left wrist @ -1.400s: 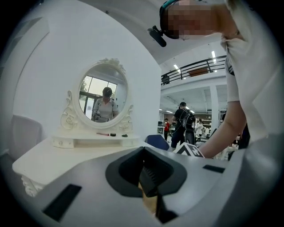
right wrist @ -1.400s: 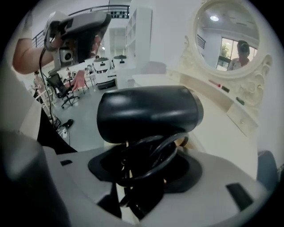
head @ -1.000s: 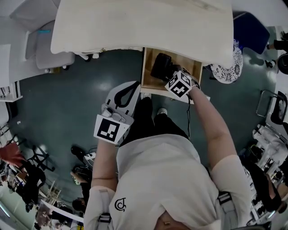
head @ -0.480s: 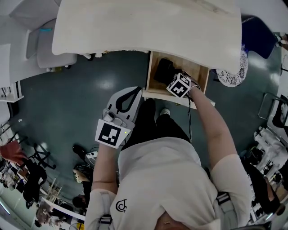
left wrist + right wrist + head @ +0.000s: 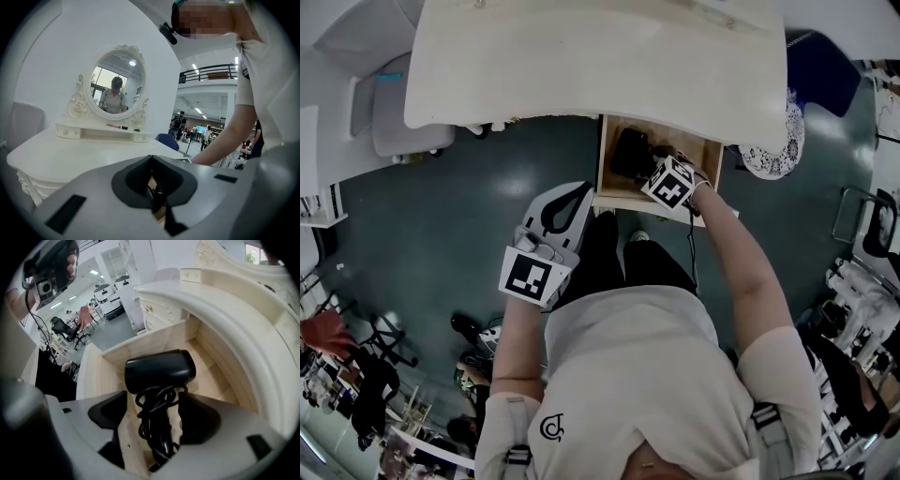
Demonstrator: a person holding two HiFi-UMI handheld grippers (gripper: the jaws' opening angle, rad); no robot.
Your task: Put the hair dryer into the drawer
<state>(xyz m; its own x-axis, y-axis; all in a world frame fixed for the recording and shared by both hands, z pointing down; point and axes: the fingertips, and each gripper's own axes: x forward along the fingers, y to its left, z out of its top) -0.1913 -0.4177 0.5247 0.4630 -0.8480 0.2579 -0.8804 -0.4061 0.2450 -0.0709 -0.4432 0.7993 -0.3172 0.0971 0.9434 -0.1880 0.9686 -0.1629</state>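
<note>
Black hair dryer [image 5: 159, 369], cord [image 5: 151, 401] coiled round it, lay inside the open wooden drawer [image 5: 101, 369]. The right gripper [image 5: 153, 423] pointed steeply down over it, jaws opening with the dryer loose between them. It would be best lifted straight up, clear of the cord. The left gripper [image 5: 157, 199], jaws together, hung empty and nearly level.

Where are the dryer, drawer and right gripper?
dryer [image 5: 159, 369]: right gripper view, on its black barrel.
drawer [image 5: 154, 339]: right gripper view, on its wooden far wall.
right gripper [image 5: 154, 420]: right gripper view, midway between its opening jaws, dryer handle between them.
</note>
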